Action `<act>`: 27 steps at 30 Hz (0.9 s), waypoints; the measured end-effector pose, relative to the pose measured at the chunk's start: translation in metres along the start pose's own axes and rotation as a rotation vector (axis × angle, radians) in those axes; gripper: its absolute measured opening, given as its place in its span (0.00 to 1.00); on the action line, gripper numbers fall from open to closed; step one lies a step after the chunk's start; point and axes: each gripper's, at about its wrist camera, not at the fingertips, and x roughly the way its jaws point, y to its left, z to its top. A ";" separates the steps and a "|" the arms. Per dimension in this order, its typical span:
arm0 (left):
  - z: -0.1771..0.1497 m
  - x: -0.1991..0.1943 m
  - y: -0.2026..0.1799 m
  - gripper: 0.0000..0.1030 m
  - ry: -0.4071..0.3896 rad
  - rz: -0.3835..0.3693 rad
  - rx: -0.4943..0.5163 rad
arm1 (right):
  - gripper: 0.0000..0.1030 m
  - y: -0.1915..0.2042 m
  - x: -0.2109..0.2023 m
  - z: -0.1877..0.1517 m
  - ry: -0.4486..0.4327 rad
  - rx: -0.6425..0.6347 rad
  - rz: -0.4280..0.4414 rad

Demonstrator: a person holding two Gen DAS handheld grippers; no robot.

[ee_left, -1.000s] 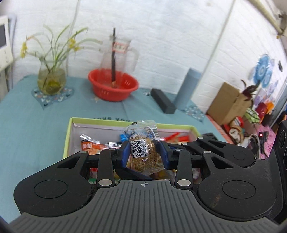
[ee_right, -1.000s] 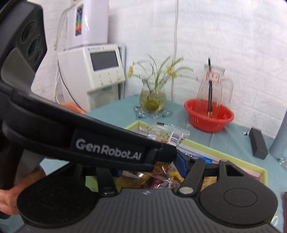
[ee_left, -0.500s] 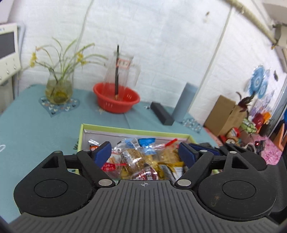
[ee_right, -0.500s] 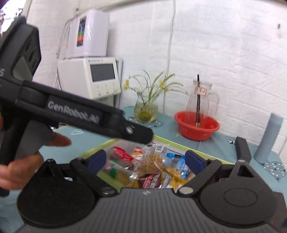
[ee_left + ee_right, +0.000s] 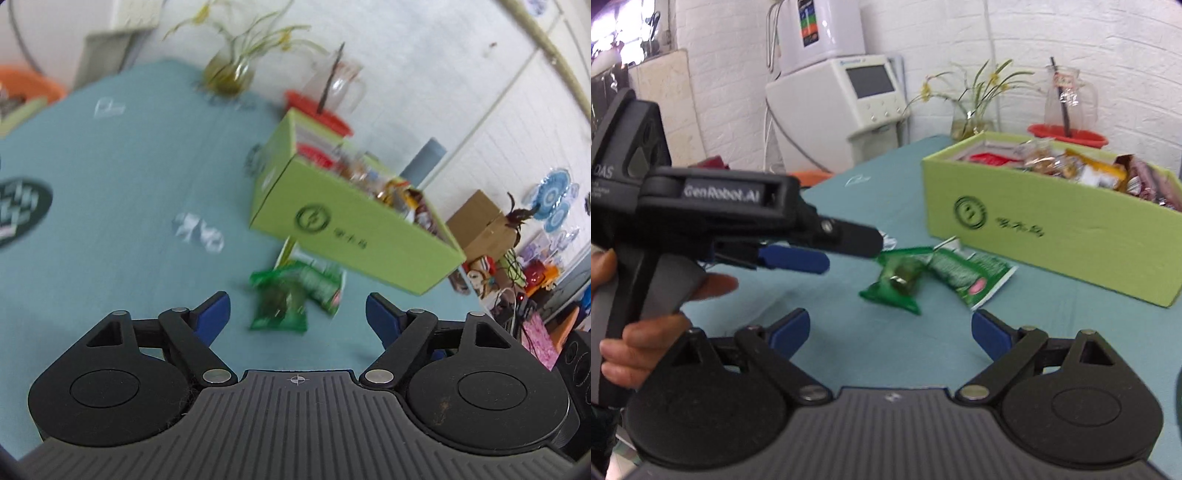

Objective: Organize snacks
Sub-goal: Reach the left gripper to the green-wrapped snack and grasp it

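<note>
we find the table (image 5: 1015, 332) covered edge to edge in a teal cloth with pale printed motifs. a lime-green box (image 5: 1052, 236) stands on it, filled with mixed snack packets (image 5: 1082, 168); two green snack packets (image 5: 934, 275) lie flat on the cloth just in front of the box, touching each other and apart from both tools. the left tool (image 5: 297, 314) has its blue pads spread wide and just drawing inward, nothing between them; a green packet (image 5: 291, 299) lies on the cloth beyond its tips. the right tool (image 5: 890, 332) stands wide too, with nothing gripped. in the right wrist view a hand (image 5: 639, 347) holds the left tool's handle at the left edge. behind the box we note a red basin (image 5: 1067, 134) with a clear glass jug (image 5: 1067, 98) in it, a glass vase of yellow-flowered stems (image 5: 971, 122), and a white machine with a grey screen (image 5: 849, 96) against a white-painted brick wall (image 5: 1089, 37). the left wrist view, blurred, shows a cardboard carton (image 5: 480, 221) and bright clutter along the wall at the right.
</note>
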 end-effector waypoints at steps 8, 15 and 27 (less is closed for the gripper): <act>0.015 0.029 0.008 0.64 0.027 0.013 0.013 | 0.91 -0.004 0.051 0.016 0.030 0.022 0.025; 0.008 0.050 0.001 0.65 0.014 0.088 0.122 | 0.90 -0.010 0.054 0.010 0.015 0.040 0.055; 0.002 0.052 -0.004 0.70 0.003 0.100 0.175 | 0.91 -0.007 0.055 0.010 0.016 0.027 0.042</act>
